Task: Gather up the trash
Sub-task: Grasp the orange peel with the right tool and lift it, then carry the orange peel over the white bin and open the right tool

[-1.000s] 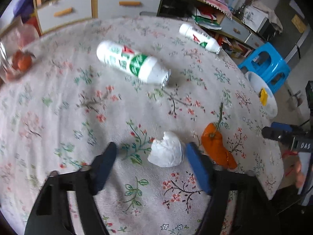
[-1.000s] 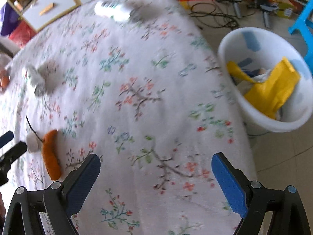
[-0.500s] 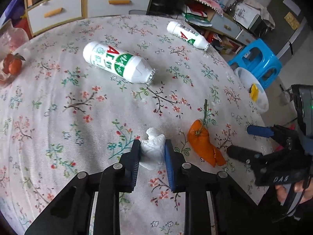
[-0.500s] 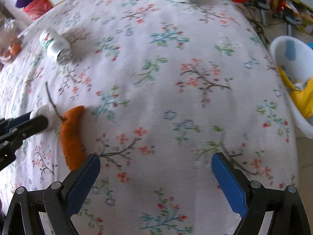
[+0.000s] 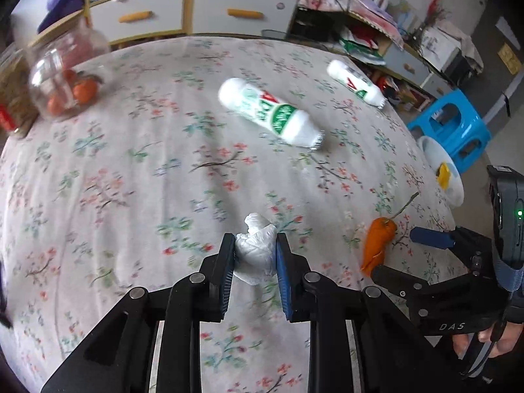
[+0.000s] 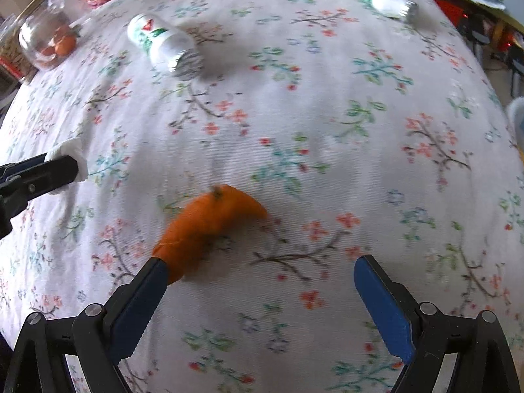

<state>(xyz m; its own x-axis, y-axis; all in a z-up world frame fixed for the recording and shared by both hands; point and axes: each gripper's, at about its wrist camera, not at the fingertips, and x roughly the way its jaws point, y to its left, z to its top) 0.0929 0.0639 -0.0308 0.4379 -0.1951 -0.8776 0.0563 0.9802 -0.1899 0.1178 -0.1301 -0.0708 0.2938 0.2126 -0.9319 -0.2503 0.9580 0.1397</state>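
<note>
Left tool (image 5: 255,255) pinches tissue wad (image 5: 257,250); right tool (image 6: 258,281) spread at orange peel (image 6: 209,226).
Peel touches right tool's left finger, off-centre on counter (image 6: 327,131); closing now may just shove or clip it.

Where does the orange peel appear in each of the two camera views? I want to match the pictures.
Left wrist view: the orange peel lies on the tablecloth at lower right, just ahead of the right gripper.
Right wrist view: the orange peel lies at lower centre, its near end at the left fingertip of the open gripper.
Shared landmark: the white tissue wad clamped in the left gripper.
</note>
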